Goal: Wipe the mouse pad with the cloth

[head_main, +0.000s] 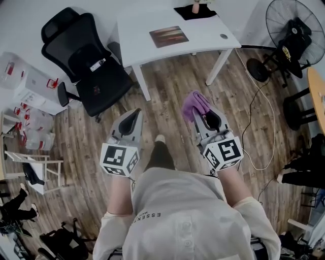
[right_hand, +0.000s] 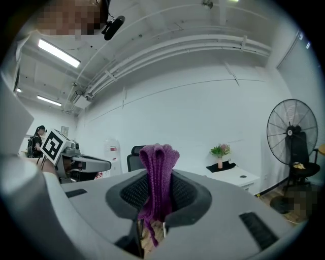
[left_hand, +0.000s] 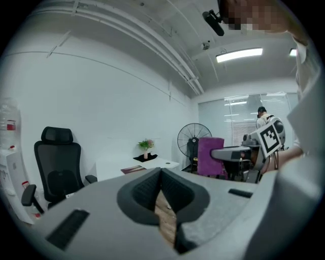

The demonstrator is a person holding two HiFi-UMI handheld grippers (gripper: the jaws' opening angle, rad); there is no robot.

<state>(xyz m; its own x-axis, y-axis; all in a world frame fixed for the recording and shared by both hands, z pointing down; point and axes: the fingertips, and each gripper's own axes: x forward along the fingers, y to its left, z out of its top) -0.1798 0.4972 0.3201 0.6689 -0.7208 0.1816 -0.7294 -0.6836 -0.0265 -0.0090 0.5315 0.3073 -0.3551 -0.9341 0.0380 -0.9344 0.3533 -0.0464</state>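
The mouse pad [head_main: 169, 36], dark with reddish streaks, lies on the white desk [head_main: 203, 38] far ahead of both grippers; it also shows in the left gripper view as a thin dark mouse pad [left_hand: 133, 169]. My right gripper [head_main: 201, 114] is shut on a purple knitted cloth [head_main: 195, 105], which sticks up between its jaws as a folded cloth [right_hand: 158, 177]. My left gripper [head_main: 133, 115] is shut with nothing in it, its jaws meeting [left_hand: 160, 175]. Both are held over the wooden floor, well short of the desk.
A black office chair [head_main: 86, 61] stands left of the desk. A floor fan [head_main: 292, 33] and a loose white cable [head_main: 254, 122] are at the right. A small potted plant on a black mat [head_main: 195, 10] sits at the desk's back edge. Storage boxes [head_main: 25, 96] line the left side.
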